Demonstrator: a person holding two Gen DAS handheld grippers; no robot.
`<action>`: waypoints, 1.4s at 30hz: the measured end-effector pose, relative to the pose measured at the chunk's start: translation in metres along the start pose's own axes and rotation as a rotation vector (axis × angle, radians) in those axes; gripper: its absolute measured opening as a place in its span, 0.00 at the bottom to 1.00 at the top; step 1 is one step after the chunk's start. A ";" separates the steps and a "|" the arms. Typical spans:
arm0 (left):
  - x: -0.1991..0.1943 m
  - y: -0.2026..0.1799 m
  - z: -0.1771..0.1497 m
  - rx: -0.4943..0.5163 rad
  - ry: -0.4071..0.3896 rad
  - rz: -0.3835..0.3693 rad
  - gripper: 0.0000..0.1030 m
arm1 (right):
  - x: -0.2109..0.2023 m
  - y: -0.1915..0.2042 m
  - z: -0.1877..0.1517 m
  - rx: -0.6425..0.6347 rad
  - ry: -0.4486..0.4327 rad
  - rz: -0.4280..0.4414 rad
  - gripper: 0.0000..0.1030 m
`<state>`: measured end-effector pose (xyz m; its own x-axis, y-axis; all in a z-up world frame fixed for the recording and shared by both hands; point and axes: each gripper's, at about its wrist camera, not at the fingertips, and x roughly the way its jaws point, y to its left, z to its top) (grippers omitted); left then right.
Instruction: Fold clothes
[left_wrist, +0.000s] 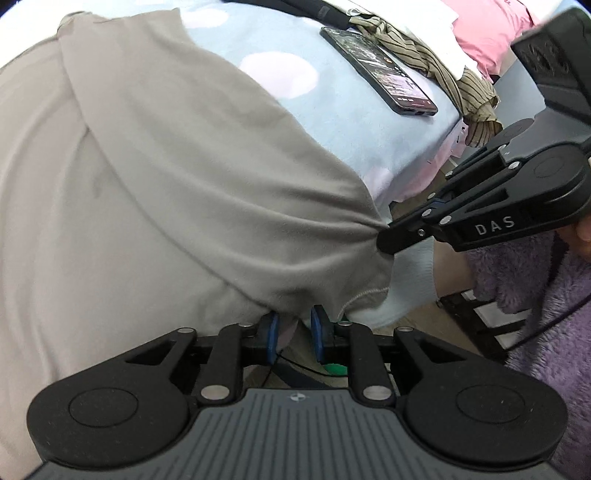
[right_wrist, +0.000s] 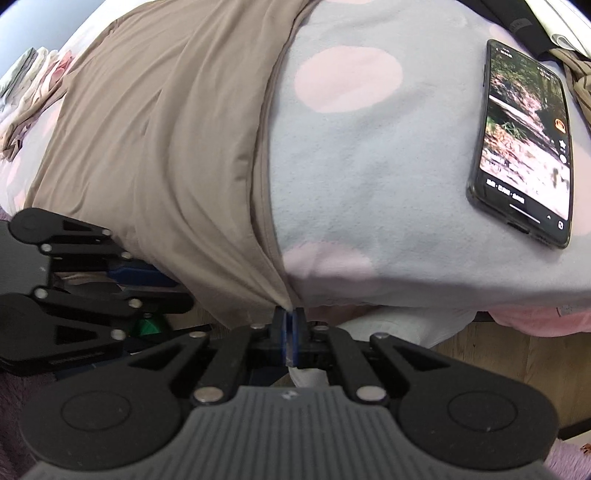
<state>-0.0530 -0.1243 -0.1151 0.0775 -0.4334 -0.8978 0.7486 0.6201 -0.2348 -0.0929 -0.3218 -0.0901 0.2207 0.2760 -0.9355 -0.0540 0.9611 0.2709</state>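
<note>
A taupe garment lies spread over a light blue blanket with pink dots, and its near edge hangs over the bed's edge. My right gripper is shut on the garment's near right corner, which puckers into the pads; the left wrist view shows the right gripper pinching that corner from the right. My left gripper stands open at the hem just left of that corner, blue pads apart and cloth draped over their tips. In the right wrist view the left gripper reaches under the hanging edge.
A black phone with a lit screen lies on the blanket to the right. A striped brown cloth and pink bedding lie beyond it. Folded clothes sit far left. A purple fleece sleeve and wooden floor are below.
</note>
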 end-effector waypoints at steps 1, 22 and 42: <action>0.001 -0.001 0.000 0.005 -0.002 0.000 0.16 | 0.000 -0.001 -0.001 0.003 0.001 0.002 0.03; -0.007 0.036 -0.007 -0.214 0.155 -0.012 0.00 | -0.002 0.022 -0.007 -0.044 0.049 -0.053 0.08; -0.157 0.156 -0.034 -0.477 -0.138 0.227 0.00 | -0.028 0.142 0.077 -0.306 -0.205 0.042 0.26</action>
<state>0.0292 0.0624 -0.0228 0.3120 -0.3158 -0.8961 0.3235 0.9221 -0.2123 -0.0316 -0.1938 -0.0075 0.4014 0.3371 -0.8516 -0.3489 0.9160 0.1981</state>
